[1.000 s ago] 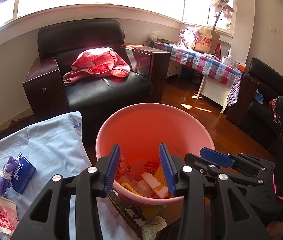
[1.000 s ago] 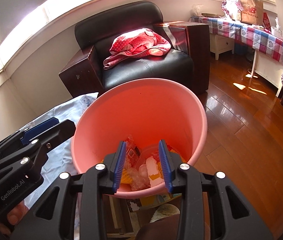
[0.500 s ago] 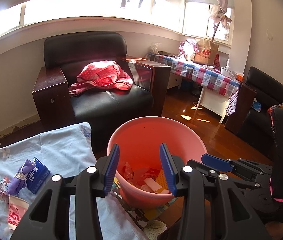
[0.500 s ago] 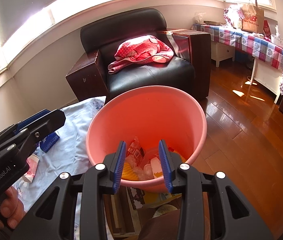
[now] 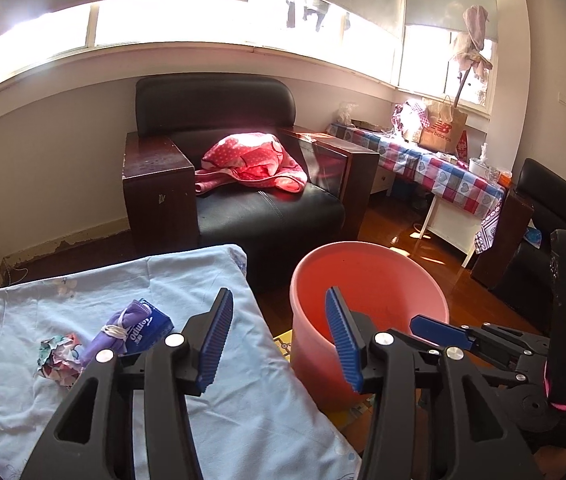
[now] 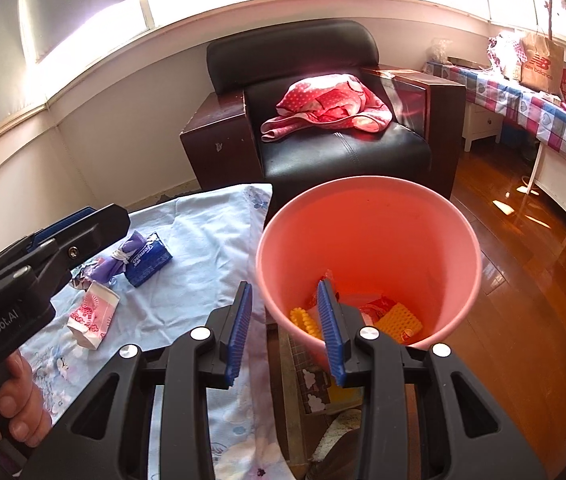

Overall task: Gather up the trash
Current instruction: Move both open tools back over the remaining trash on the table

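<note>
Sunlit room, pink bucket [image 6: 367, 240], wrappers inside

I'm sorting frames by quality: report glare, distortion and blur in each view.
Left wrist view: window blown out white, fisheye bows the sill, sun glare on the floor; otherwise sharp. Right wrist view: window overexposed, same bowing, reddish flare over the armchair.

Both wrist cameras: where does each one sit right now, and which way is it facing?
Left wrist: on the left gripper, looking down past its opening, empty jaws at the blue cloth and pink bucket; right gripper at right.
Right wrist: on the right gripper, empty, over the bucket rim; left gripper and a hand at left.
Shared: bucket, cloth, tissue pack, armchair.
</note>
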`<state>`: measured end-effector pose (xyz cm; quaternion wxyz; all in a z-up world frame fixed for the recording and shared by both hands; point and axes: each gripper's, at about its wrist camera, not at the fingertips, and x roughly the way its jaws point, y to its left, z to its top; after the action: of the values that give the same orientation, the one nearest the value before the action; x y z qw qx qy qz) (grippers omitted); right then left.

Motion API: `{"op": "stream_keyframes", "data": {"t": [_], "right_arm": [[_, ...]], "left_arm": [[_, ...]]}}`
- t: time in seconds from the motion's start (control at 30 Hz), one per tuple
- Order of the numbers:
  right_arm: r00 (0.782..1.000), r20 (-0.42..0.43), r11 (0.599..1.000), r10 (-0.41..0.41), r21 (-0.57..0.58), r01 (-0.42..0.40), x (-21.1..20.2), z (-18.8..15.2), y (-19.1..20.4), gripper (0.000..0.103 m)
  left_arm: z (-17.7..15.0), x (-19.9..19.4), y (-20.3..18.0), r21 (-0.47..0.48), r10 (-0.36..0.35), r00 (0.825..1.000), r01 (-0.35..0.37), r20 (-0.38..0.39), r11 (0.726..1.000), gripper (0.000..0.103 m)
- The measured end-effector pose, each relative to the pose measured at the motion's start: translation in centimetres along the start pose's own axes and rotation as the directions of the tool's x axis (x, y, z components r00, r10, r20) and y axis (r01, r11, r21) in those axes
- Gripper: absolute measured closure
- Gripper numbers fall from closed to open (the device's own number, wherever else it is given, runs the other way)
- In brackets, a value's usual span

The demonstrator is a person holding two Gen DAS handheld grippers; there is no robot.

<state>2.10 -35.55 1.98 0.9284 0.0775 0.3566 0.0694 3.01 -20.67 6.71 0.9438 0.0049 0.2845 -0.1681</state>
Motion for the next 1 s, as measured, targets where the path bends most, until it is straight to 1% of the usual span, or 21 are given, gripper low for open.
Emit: {"op": "stream_keyframes", "data": {"t": [0.27, 0.53, 0.8, 1.0], "right_arm": [[0.999, -0.024, 0.997, 0.048, -0.054, -0.049, 0.5, -0.2, 4.4, 0.068], [0.996, -0.051, 0.991, 0.073, -0.109, -0.078, 1.0, -0.8, 8.0, 0.068], [0.990, -0.085, 0.984, 0.113, -0.131, -0.124, 2.3, -1.2, 10.6, 0.068], [0.980, -0.119, 0.973, 0.161, -0.150, -0.178, 3.8, -1.6, 12.8, 0.068]], "left_arm": [[-1.1, -2.6, 4.2, -0.052, 0.063, 0.998, -0.063, 0.006, 0.997, 0.055], [-2.5, -4.2, 8.0, -0.097, 0.101, 0.995, -0.101, -0.001, 0.990, 0.055], [-5.3, -5.4, 12.3, -0.142, 0.153, 0.988, -0.156, -0.029, 0.978, 0.055], [-7.6, -6.9, 16.1, -0.183, 0.209, 0.977, -0.214, -0.046, 0.960, 0.055]]}}
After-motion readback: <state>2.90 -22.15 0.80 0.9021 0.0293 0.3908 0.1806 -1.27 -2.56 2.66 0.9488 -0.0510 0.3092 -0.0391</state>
